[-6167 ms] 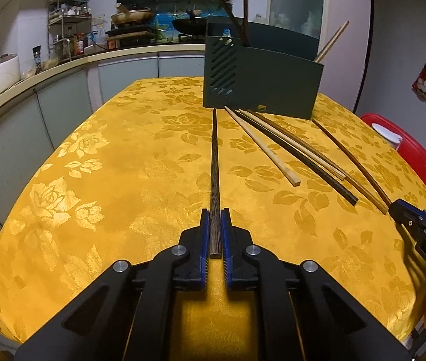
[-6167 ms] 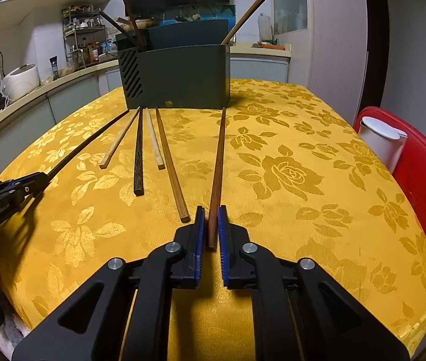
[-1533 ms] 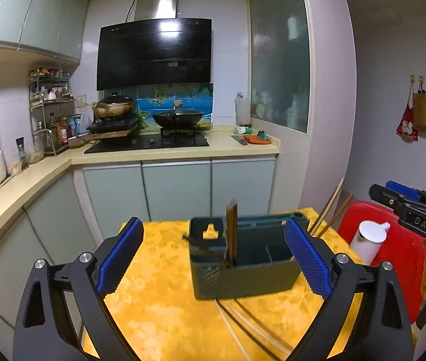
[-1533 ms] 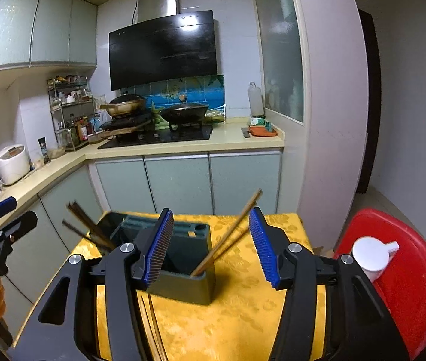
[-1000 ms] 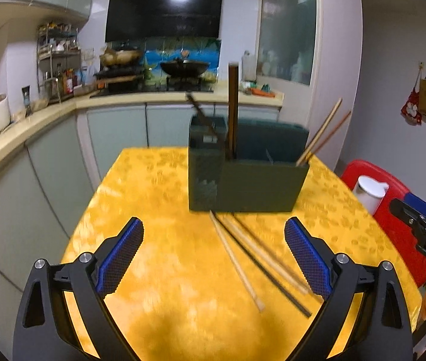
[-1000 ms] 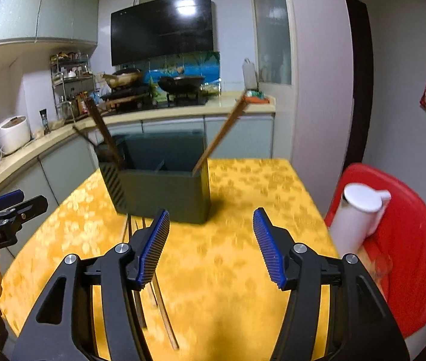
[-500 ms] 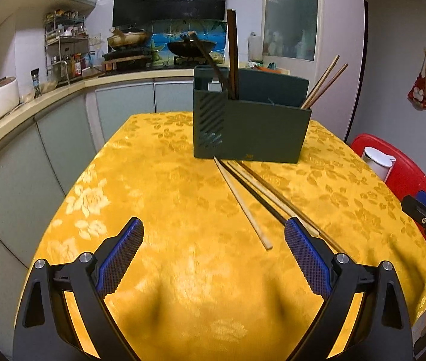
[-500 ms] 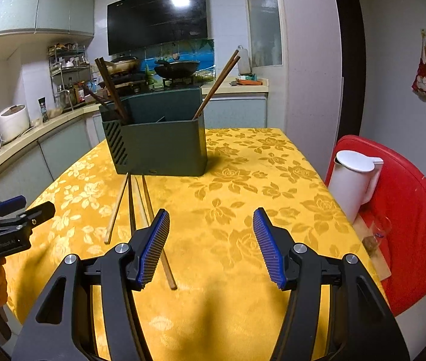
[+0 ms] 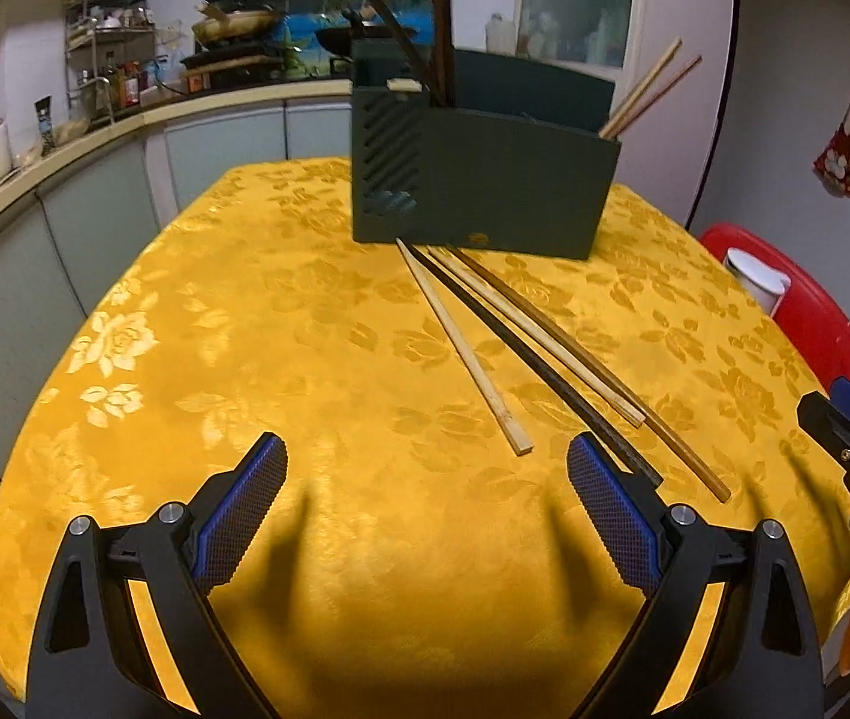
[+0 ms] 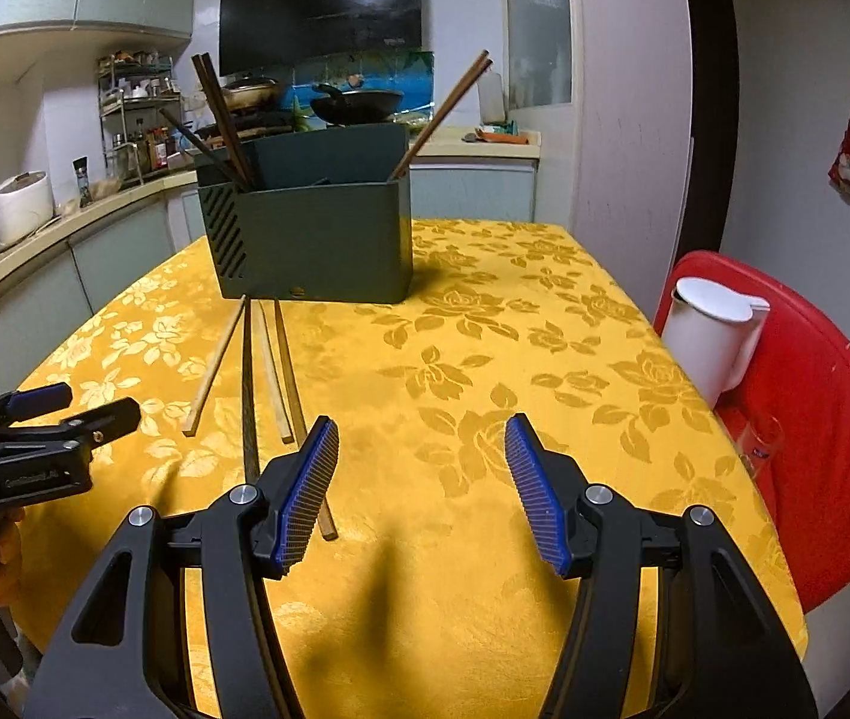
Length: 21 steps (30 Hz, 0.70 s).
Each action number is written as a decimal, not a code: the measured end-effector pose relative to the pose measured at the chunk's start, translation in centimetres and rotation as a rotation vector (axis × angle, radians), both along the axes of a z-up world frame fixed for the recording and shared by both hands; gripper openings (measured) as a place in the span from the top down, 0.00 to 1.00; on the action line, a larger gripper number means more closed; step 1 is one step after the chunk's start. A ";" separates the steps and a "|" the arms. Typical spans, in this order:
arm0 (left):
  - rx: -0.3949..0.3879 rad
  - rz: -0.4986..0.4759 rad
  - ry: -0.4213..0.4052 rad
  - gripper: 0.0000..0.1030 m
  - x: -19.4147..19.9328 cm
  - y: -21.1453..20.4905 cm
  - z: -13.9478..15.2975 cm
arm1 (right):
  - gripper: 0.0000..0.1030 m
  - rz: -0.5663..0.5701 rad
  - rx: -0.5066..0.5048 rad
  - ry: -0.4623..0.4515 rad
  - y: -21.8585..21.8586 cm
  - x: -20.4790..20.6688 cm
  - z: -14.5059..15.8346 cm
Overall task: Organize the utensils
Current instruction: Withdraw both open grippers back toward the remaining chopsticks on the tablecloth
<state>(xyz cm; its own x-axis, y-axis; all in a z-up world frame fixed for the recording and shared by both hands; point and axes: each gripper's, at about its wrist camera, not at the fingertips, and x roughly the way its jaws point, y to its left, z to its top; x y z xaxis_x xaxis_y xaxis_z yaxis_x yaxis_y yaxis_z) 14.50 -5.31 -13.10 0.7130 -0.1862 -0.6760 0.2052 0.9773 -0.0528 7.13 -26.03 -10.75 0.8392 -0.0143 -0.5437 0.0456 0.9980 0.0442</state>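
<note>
Covering kitchen table [image 9: 317, 323], yellow floral cloth [image 10: 485, 323]

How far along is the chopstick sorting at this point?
Partly done. Chopsticks already stand in both ends of the green holder. Nothing is in hand: the left tool and right tool are both open and empty. Left to do: four chopsticks lie on the yellow tablecloth.

The tablecloth [image 9: 305, 359] is yellow cloth with a satin sheen and woven roses. The holder [image 10: 317, 233] looks like matt dark green plastic; the chopsticks [image 9: 467, 359] lying near it look wooden, some pale and bare, some dark. Both grippers' pads [image 10: 311, 497] are ribbed blue rubber on matt black plastic, and the stool [image 10: 814, 419] at right is glossy red plastic.
</note>
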 end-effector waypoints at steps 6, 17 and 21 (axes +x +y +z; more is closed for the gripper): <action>0.064 -0.034 0.038 0.19 2.1 -2.1 -0.8 | 0.45 -0.004 0.005 0.011 -0.1 0.1 -0.4; 0.103 -0.049 0.115 0.53 4.8 -3.5 -1.9 | 0.45 -0.008 0.007 0.018 -0.3 0.2 -0.5; 0.106 -0.042 0.112 0.72 4.7 -2.7 -1.8 | 0.45 -0.004 0.007 0.029 -0.3 0.3 -0.9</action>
